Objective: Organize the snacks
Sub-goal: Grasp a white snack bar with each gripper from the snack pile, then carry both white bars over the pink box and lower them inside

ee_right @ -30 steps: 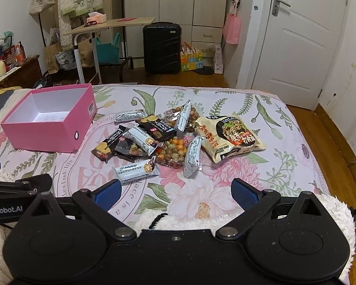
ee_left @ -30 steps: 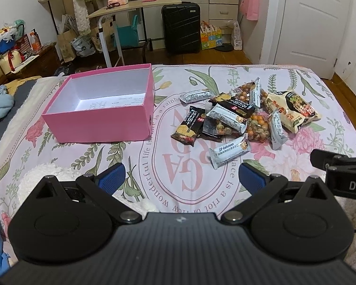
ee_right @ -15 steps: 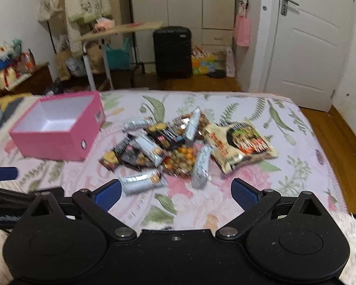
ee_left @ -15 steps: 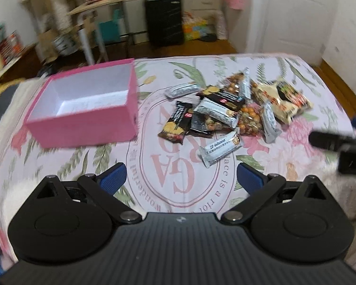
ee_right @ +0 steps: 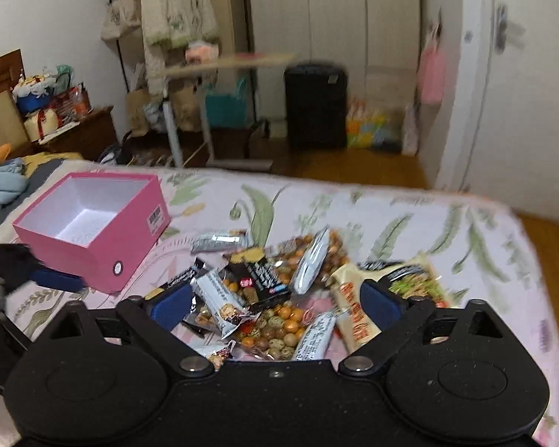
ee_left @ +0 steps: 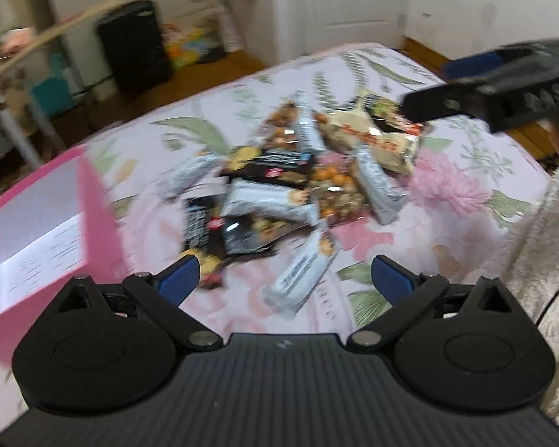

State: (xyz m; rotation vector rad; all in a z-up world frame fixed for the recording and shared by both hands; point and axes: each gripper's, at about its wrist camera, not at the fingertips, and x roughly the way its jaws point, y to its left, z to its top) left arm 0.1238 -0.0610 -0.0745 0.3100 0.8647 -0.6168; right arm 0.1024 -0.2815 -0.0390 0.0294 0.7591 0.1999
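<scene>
Both grippers hang over the pile of snacks [ee_right: 279,298] on the flowered bed [ee_right: 410,231], and the pink box [ee_right: 93,231] sits open and empty to the left of the pile.

From the left gripper [ee_left: 283,279], a silver wrapped bar [ee_left: 302,272] lies straight ahead, between the two blue fingers [ee_left: 179,279] and a little beyond their tips. Its long axis runs away from the gripper and leans right, roughly in line with the pointing direction, so the fingers would close across its narrow width. The box lies just left of the left finger, its near wall close. These fingers are spread wide, holding nothing and touching nothing that can be seen.

The right gripper [ee_right: 275,303] points into the middle of the pile. Between its fingers [ee_right: 380,303] lie a clear bag of coated peanuts [ee_right: 279,327] and a silver bar [ee_right: 223,298] that slants left; the noodle packet [ee_right: 357,316] lies at the right finger, partly hidden behind it. The jaws have just been closing a little, yet they stand wide apart, and the pads do not look pressed on any packet; nothing is gripped.

The left gripper seems nearer both to a single, separate bar and to the box, so it looks better placed for a first pick. Blur makes fine contact hard to judge.
</scene>
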